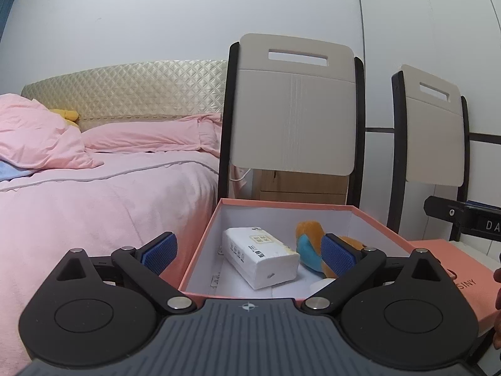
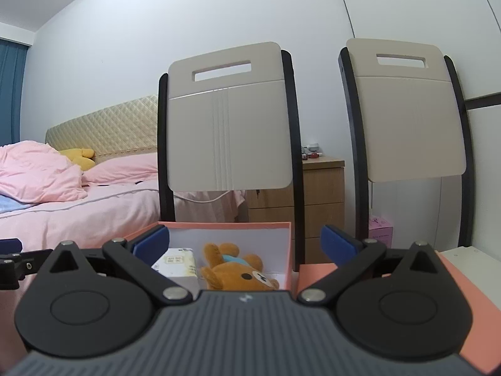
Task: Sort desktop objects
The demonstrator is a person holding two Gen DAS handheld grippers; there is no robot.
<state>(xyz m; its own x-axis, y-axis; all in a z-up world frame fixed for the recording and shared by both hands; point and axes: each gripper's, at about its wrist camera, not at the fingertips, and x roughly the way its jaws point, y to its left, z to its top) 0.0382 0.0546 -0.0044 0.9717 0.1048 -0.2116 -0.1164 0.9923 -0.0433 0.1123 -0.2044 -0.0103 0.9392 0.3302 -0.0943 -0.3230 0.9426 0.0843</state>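
Observation:
An open pink box [image 1: 283,203] with a white inside stands in front of both grippers. In it lie a white tissue pack [image 1: 260,257] and a brown plush bear with a blue bib [image 1: 310,244]; a white round object [image 1: 321,285] shows at the box's near right corner. My left gripper [image 1: 249,253] is open and empty above the box's near edge. In the right wrist view the box [image 2: 231,225], the tissue pack [image 2: 177,266] and the bear [image 2: 238,271] show again. My right gripper [image 2: 244,244] is open and empty, just before the box.
The pink box lid [image 1: 451,269] lies flat right of the box, also in the right wrist view [image 2: 316,269]. Two beige chairs [image 1: 292,109] [image 2: 407,109] stand behind. A pink bed [image 1: 94,194] is on the left, a wooden nightstand [image 2: 322,194] behind.

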